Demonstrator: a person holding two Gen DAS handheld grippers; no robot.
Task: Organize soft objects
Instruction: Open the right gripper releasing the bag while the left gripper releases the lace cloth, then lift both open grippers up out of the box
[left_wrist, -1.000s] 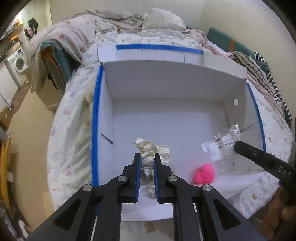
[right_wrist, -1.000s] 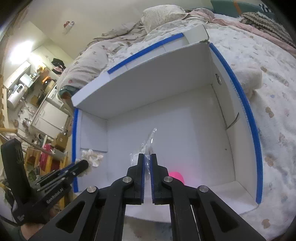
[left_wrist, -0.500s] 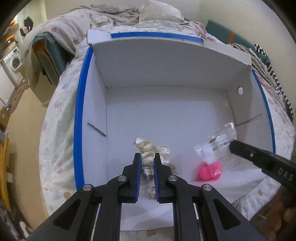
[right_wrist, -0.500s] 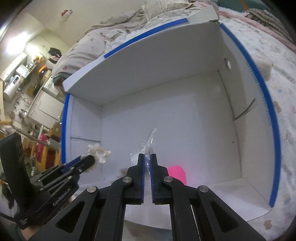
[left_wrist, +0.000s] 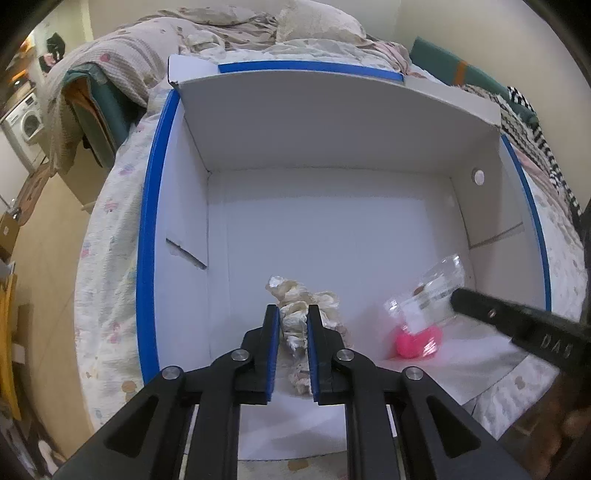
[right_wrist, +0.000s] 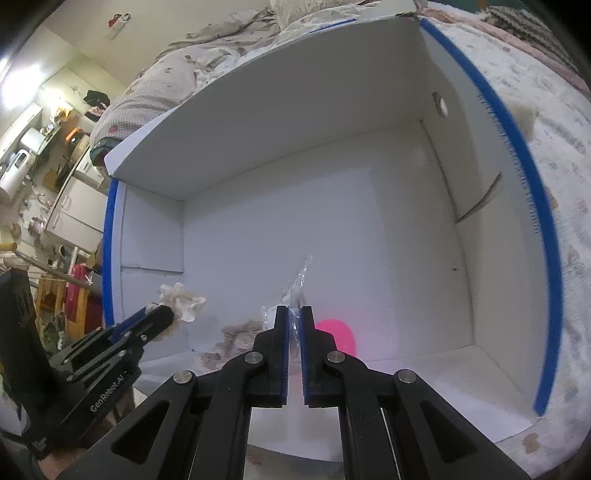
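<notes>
A white cardboard box (left_wrist: 332, 122) with blue-taped rims stands open on the bed; it also shows in the right wrist view (right_wrist: 295, 122). My left gripper (left_wrist: 291, 314) is shut on a cream crumpled cloth (left_wrist: 295, 317), held over the box's near left floor; the cloth also shows in the right wrist view (right_wrist: 184, 301). My right gripper (right_wrist: 294, 314) is shut on a clear plastic bag (right_wrist: 297, 284), seen in the left wrist view (left_wrist: 424, 295) above a pink soft toy (left_wrist: 415, 341) that lies on the box floor (right_wrist: 338, 334).
The box sits on a floral bedspread (left_wrist: 107, 236) with a rumpled duvet and pillow (left_wrist: 314, 26) behind. A striped blanket (left_wrist: 535, 136) lies at the right. Furniture and a washing machine (left_wrist: 26, 122) stand at the left, beyond the bed's edge.
Both grippers have moved forward and lower into the box with their loads still held. The box fills more of each view, and the bag now hangs right over the pink toy.
</notes>
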